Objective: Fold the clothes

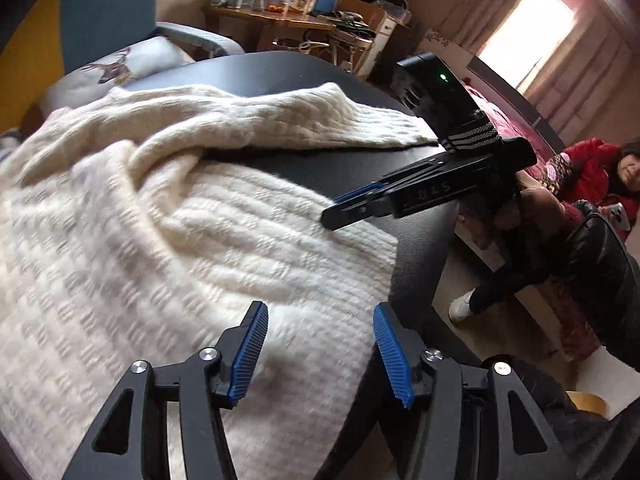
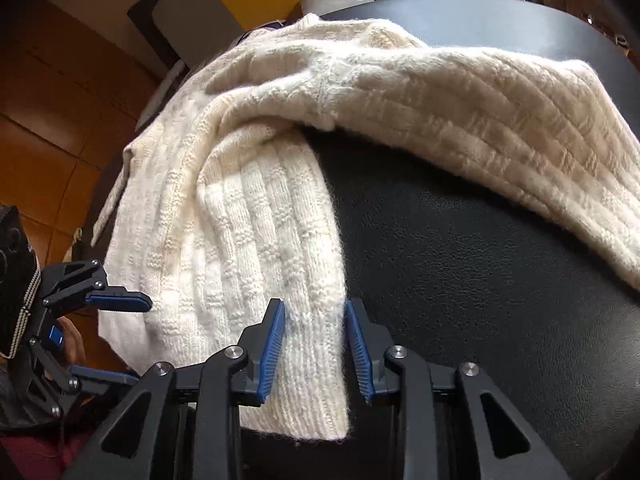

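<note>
cream sweater (image 2: 256,208) spread rumpled on black desk (image 2: 480,280); right tool (image 2: 314,344) straddles hem at near edge, unclenched; left tool (image 1: 320,354) released above hem; next: clench, lift evenly.

Black leather-look table top (image 2: 480,240) fills centre. Upper left: blue-yellow chair (image 1: 92,12) with deer-print cushion (image 1: 116,66). Top centre: cluttered wooden desk (image 1: 280,20). Upper right: bright window (image 1: 528,28), pinkish curtains. Right edge: seated person in red (image 1: 596,176). Pale floor lower right.
</note>
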Motion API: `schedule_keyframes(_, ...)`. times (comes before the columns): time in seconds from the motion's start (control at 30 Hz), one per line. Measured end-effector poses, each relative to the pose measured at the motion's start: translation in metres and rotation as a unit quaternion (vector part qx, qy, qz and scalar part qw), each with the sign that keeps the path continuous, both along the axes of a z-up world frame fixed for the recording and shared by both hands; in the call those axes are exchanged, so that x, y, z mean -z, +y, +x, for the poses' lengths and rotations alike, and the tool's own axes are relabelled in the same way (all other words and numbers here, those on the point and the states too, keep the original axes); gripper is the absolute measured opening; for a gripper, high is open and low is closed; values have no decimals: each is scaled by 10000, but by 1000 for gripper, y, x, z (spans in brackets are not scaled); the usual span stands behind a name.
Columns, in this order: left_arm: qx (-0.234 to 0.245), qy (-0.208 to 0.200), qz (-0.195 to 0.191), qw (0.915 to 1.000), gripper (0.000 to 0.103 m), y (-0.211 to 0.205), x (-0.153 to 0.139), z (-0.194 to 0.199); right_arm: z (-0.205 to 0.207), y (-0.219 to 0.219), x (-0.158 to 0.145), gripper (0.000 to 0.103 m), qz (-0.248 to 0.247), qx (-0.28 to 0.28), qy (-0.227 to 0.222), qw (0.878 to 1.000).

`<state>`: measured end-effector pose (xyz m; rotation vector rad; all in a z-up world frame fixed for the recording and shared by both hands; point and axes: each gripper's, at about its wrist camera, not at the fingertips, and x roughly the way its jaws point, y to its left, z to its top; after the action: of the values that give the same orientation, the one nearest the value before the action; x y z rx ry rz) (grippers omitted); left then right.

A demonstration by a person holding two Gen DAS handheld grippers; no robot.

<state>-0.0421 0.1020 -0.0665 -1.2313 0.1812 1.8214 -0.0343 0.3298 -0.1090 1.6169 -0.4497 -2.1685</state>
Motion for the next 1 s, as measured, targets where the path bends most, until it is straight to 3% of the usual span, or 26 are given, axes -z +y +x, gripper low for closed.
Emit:
schedule_keyframes(0.1,-708,-273,-57,9971,63,-44,17,-4,-3,2,7,36,-635,-146,-111,9978)
schedule_keyframes(0.2,-1338,-656,1,9888,63,-84,37,-7,1,-3,15,36,-1161,-136,-127,9931)
schedule_keyframes(0.27,-1500,-740,275,9855,63,-99,40,-5,3,-4,17,27,-1164,66,-3,9932)
schedule_keyframes(0.3,-1504,-717,256,9857,63,-100,40,-4,4,-6,16,11,-1029,127,47,9946)
schedule_keyframes(0.43,-1363,-491,18,9894,63,-99,37,5,15,-34,-8,12,38,-126,178,9998)
schedule_keyframes(0.57,-1063,-275,-307,9935,63,-101,39,23,46,-63,-59,11,289,-888,559,9941)
schedule_keyframes(0.67,-1174,-255,-320,9922,63,-109,41,23,56,-68,-40,12,860,-1121,118,9899)
schedule_keyframes(0.73,-1285,-250,-316,9909,64,-116,42,20,57,-57,-18,13,1094,-974,-223,9890)
schedule_keyframes(0.8,-1396,-244,-312,9894,64,-122,42,18,57,-44,-15,17,1076,-725,-270,9912)
schedule_keyframes(0.83,-1451,-242,-311,9886,64,-125,43,17,56,-39,-20,24,1119,-573,-209,9918)
schedule_keyframes(0.93,-1616,-234,-304,9861,66,-134,44,14,45,-29,-43,26,1131,-185,223,9932)
schedule_keyframes(1.0,-1726,-229,-300,9843,67,-140,44,11,30,-29,-57,29,844,35,606,9946)
